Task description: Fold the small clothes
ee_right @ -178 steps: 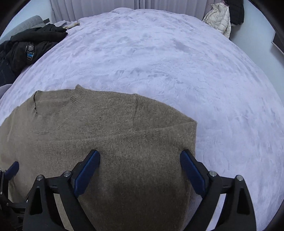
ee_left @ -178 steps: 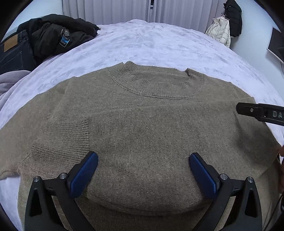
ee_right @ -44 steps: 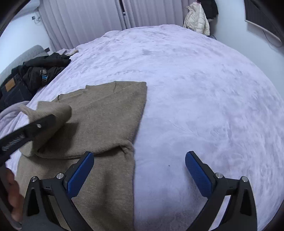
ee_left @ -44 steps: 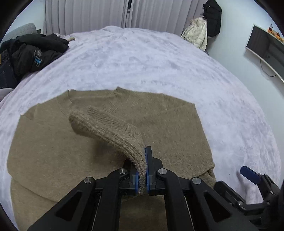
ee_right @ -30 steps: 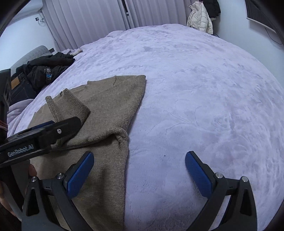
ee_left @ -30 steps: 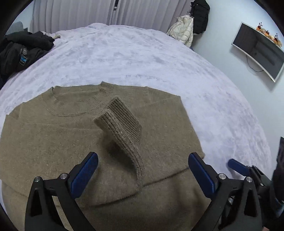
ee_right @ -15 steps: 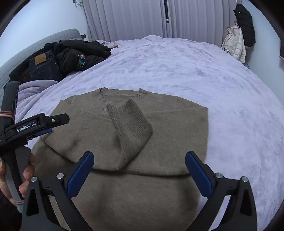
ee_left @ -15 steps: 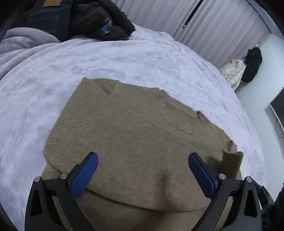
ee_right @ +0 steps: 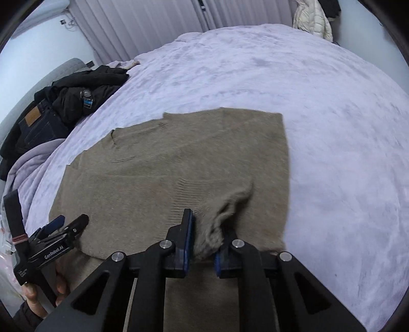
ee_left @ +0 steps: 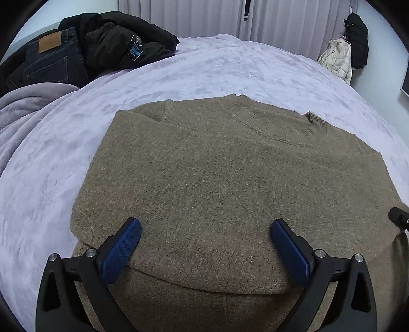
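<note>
A brown sweater (ee_left: 230, 184) lies flat on the lilac bedspread (ee_left: 230, 66), collar toward the curtains (ee_left: 194, 15) and its sleeves folded in across the body. The left gripper (ee_left: 205, 245) hangs over the sweater's near left part with its blue pads (ee_left: 120, 251) spread wide; nothing sits between them and they do not touch the knit. In the right wrist view the same tool (ee_right: 60, 226) shows at the sweater's lower left edge, held by a hand (ee_right: 38, 293). The right gripper (ee_right: 202, 245) is at the sweater's near right part, its jaws closing on a bunched ridge of knit, likely the ribbed sleeve end; the fabric stands pinched up between the pads (ee_right: 188, 237) and both press on it. The sweater's right edge runs straight, with open bedspread beyond it. Beyond the sweater's left shoulder, at the bed's far left edge, lies a heap of a black jacket (ee_left: 122, 43) and dark jeans (ee_left: 48, 58), with a grey blanket (ee_left: 28, 99) just beside them, well apart from the sweater. Beyond the sweater's right shoulder, by the wall, hang a white puffer coat (ee_left: 337, 58) and a black coat (ee_left: 359, 40).
</note>
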